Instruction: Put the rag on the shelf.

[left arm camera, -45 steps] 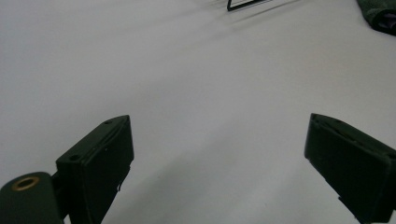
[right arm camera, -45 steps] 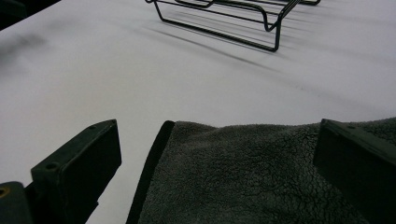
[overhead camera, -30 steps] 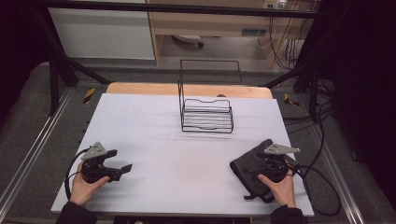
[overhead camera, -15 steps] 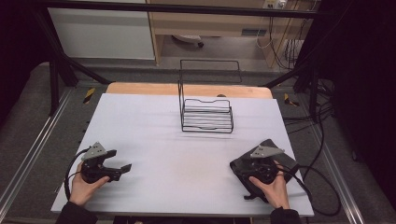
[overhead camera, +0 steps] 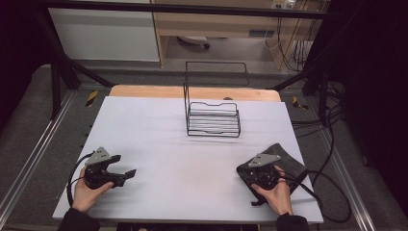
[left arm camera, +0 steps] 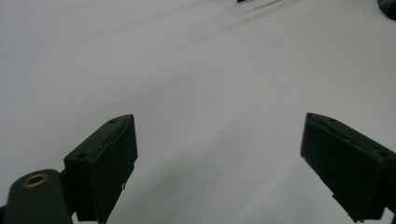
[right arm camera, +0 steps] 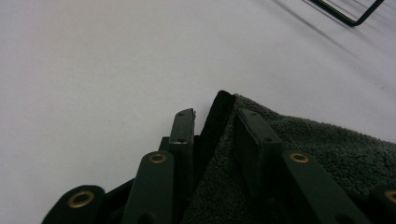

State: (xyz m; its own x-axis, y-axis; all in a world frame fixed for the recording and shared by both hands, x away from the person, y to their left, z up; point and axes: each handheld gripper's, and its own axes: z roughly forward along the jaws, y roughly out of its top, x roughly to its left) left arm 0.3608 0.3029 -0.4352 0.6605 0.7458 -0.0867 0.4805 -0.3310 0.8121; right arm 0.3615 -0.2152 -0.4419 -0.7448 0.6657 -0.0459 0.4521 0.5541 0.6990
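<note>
Towel, dark grey terry [overhead camera: 287, 161], at table's [overhead camera: 192, 159] 4 o'clock; your right gripper [right arm camera: 212, 128] jaws just closed, pinching its corner hem. Your left gripper [left arm camera: 219, 168] at 8 o'clock, jaws spread wide, nothing between

Even overhead light leaves the white table [overhead camera: 159, 144] bright while its surroundings sink into darkness. The wire rack [overhead camera: 212, 118] casts faint streaked shadows. Both gripper views look soft and grainy.
</note>
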